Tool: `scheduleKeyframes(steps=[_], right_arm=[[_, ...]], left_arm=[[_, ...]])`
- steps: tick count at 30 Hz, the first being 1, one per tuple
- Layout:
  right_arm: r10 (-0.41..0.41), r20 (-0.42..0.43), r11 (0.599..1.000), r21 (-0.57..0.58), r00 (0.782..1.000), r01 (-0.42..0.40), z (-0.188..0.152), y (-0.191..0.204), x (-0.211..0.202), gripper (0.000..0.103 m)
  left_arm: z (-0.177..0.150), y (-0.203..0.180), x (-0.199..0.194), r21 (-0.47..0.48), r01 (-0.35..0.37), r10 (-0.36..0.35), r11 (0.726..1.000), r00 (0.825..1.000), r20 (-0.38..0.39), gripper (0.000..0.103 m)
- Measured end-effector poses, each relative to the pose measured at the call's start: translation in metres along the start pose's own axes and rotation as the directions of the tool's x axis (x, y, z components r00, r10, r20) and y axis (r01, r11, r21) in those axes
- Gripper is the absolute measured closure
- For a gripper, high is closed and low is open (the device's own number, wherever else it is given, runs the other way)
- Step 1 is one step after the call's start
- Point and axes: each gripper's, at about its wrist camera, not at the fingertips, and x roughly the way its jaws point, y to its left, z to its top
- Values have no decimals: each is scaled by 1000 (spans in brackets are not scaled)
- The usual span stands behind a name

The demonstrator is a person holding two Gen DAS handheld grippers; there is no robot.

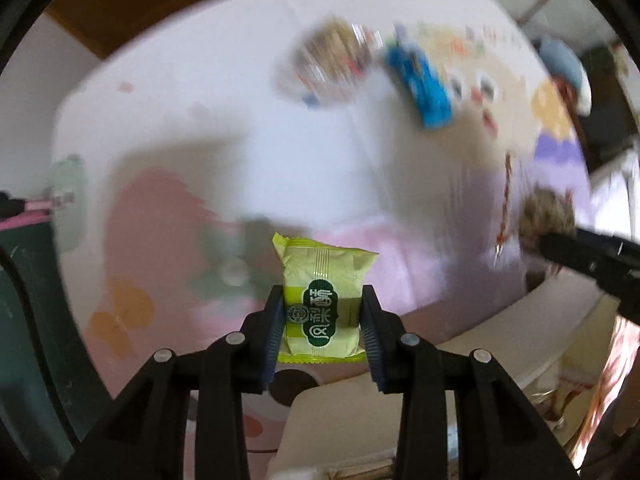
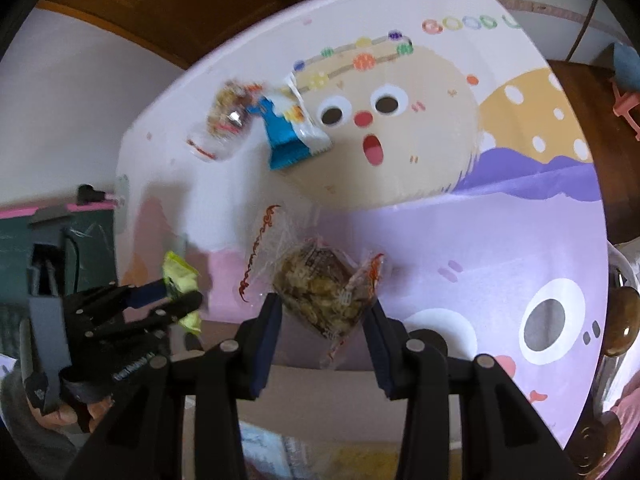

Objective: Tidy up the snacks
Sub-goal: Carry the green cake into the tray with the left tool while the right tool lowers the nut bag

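I see a yellow-green wrapped cake (image 1: 322,304) upright between my left gripper (image 1: 322,332) pads, and a clear nut bar pack (image 2: 320,296) tilted in my right gripper (image 2: 322,332). A blue packet (image 2: 286,136) and another clear pack (image 2: 224,118) lie side by side on the desk (image 2: 500,240).

We read "GOOD" in coloured ring letters on the cartoon-printed pastel table mat (image 2: 460,208); the yellow-green foil snack packet (image 1: 324,300) bears a dark green label with stylised Chinese characters.
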Motion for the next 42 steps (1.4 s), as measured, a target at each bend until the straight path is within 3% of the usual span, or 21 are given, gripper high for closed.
scheduleKeyframes(steps=[3, 7, 15, 20, 26, 33, 42], right_arm=[[40, 52, 999, 1, 998, -40, -5, 3, -26, 62], [99, 126, 995, -28, 987, -96, -21, 12, -71, 62], [158, 263, 981, -154, 952, -120, -84, 41, -154, 62], [151, 331, 972, -222, 931, -79, -132, 47, -195, 62], [140, 359, 958, -285, 923, -34, -178, 51, -218, 62], [115, 362, 946, -325, 925, 9, -212, 55, -223, 62], [45, 314, 945, -322, 948, 62, -230, 52, -206, 61]], left_arm=[[-12, 7, -55, -51, 23, -17, 998, 992, 125, 69], [-41, 9, -111, -88, 72, -49, 994, 971, 235, 68], [-119, -10, -194, -119, 147, -91, 982, 917, 387, 68], [-170, -29, -210, -140, 142, -66, 980, 893, 446, 68], [-210, -49, -220, -154, 115, -28, 981, 877, 480, 68], [-240, -78, -218, -129, 57, 13, 990, 874, 486, 68], [-254, -98, -197, -104, 47, 3, 993, 900, 436, 68]])
